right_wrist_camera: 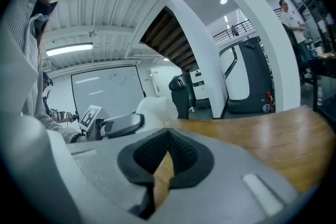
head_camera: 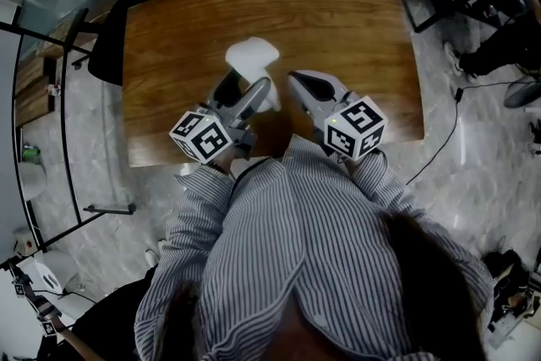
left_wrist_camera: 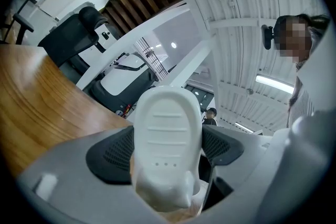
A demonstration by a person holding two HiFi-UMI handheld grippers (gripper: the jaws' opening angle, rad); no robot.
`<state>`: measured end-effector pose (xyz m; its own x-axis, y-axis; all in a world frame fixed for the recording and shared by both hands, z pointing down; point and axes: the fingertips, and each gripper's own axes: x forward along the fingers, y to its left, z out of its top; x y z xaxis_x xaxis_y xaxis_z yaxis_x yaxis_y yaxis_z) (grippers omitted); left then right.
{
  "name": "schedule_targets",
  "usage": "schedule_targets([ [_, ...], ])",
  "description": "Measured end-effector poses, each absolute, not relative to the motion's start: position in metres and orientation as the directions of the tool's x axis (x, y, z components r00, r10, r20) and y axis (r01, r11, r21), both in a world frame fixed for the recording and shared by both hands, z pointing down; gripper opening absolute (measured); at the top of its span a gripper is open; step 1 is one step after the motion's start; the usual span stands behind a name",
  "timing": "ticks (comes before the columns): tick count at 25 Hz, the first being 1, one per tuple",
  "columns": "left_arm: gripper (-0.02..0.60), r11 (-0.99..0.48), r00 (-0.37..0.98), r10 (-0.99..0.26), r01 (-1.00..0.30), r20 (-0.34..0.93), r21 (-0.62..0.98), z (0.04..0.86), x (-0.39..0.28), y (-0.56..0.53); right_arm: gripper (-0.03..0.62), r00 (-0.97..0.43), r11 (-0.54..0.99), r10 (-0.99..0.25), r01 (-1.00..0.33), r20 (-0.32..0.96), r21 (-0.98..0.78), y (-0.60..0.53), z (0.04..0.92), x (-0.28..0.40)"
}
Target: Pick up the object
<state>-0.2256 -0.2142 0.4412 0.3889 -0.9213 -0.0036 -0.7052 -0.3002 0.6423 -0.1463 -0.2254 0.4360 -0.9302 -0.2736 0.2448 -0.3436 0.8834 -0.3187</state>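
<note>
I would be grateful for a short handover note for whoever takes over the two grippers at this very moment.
Left gripper: shut on the white object, which fills the space between its pads.
Right gripper: jaws together with nothing between them, held beside the left one over the near part of the wooden table.
Object: in the left gripper, over the middle of the table.
Done: the grasp is made.
Left: the views do not show whether the object is clear of the tabletop, so lifting it clear is probably the remaining step.
</note>
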Motion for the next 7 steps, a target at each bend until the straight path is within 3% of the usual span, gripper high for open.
schedule_targets([
  [7, 0.410, -0.283, 0.388, -0.921, -0.706, 0.021, 0.649, 0.4439, -0.2296, -0.2194, 0.002, -0.923, 0.879, -0.287, -0.360, 0.256, -0.314, -0.2318, 0.4375, -0.1491],
])
